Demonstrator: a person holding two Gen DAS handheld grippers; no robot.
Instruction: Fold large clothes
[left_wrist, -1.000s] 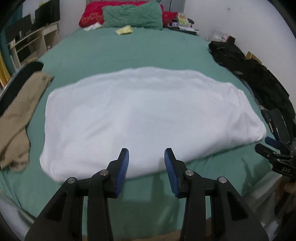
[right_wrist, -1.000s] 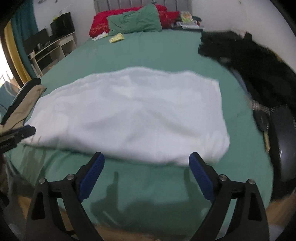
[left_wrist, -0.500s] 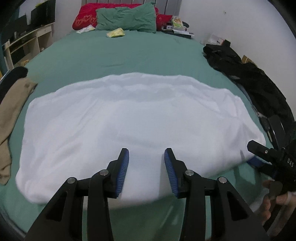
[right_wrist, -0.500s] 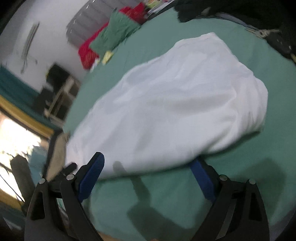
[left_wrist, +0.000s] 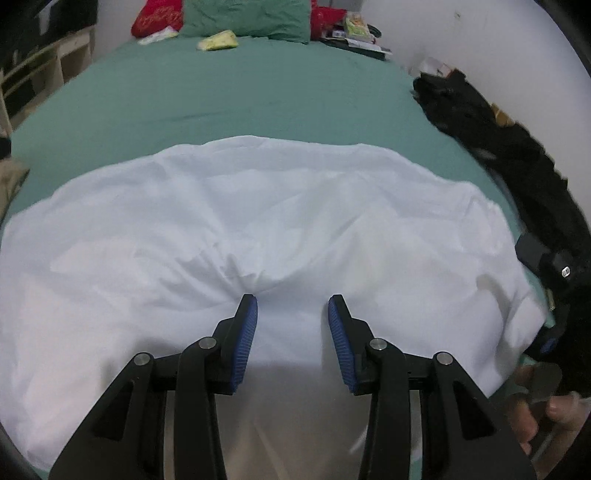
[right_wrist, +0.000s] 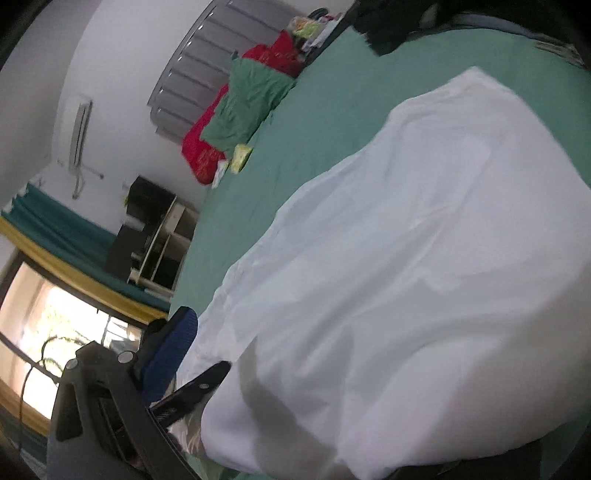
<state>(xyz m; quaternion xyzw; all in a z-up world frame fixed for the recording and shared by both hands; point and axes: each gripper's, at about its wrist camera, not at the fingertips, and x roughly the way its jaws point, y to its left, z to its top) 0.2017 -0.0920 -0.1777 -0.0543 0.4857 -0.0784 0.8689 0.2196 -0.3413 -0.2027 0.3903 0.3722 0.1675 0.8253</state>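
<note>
Both grippers work the white garment (left_wrist: 258, 221) on the green bed (left_wrist: 240, 92). Left gripper (left_wrist: 292, 301) — jaws apart — presses down on the cloth, which bunches just ahead of it. Right gripper (right_wrist: 332, 398) — jaws opening wide — has the garment's edge between them.

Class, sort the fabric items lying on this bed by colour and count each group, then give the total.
White: 1, the large white cloth
Green: 1, the green pillow
Red: 1, the red pillow
Black: 1, the black clothing pile
Total: 4
</note>
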